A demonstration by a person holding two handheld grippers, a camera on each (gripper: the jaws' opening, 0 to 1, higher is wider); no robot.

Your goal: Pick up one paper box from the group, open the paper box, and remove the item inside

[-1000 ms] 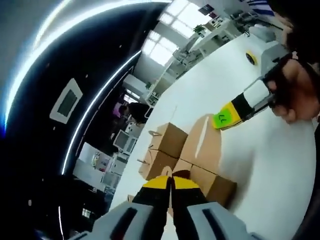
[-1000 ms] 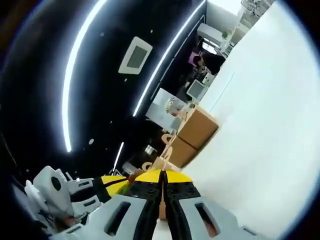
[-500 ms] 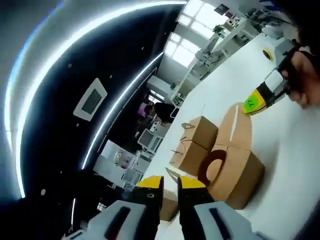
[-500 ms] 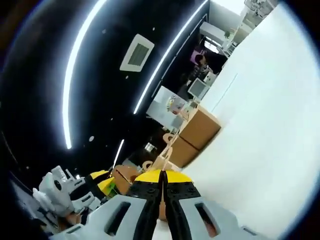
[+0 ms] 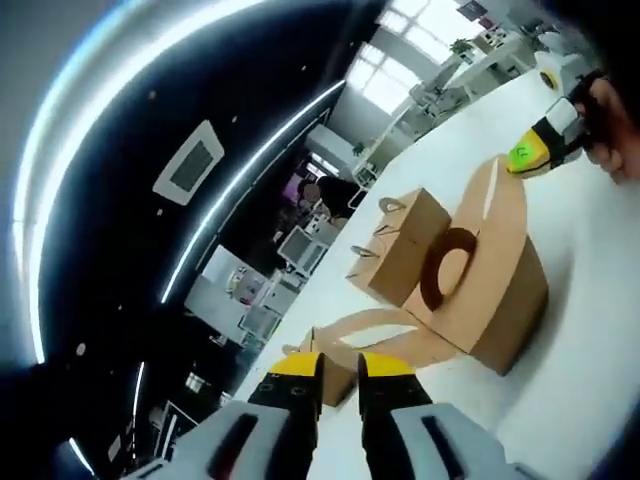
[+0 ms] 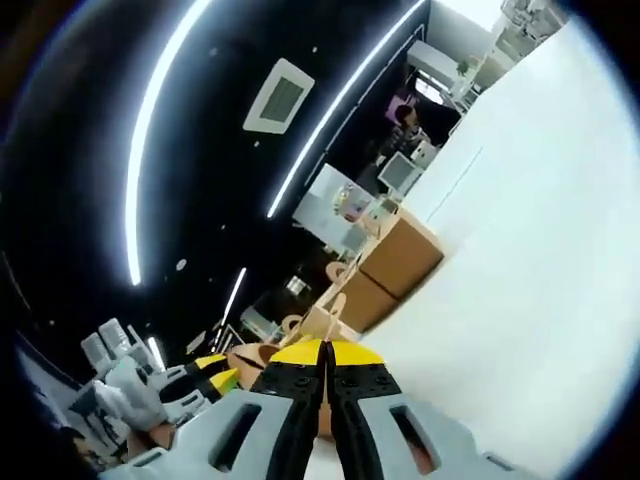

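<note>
Progress: one paper box (image 5: 495, 290) lies on the white tabletop (image 5: 590, 330) with its lid flap raised, so picking and opening look done; taking the item out looks left to do.
Item: a dark ring (image 5: 447, 268) shows at the box's opening (possibly the item, I cannot tell).
Left hand-held gripper (image 5: 339, 366): jaws a little apart, nothing between them, near a loose flap of the box.
Right hand-held gripper (image 6: 327, 352): jaws pressed together on the edge of a brown flap; in the left gripper view its yellow-green tip (image 5: 527, 157) sits at the top of the raised lid.
Other boxes (image 5: 405, 262): closed, just behind the open one.
View difference: the left gripper view shows the open box and ring; the right gripper view shows the stacked closed boxes (image 6: 395, 270) and the left hand-held gripper coming in low.
</note>
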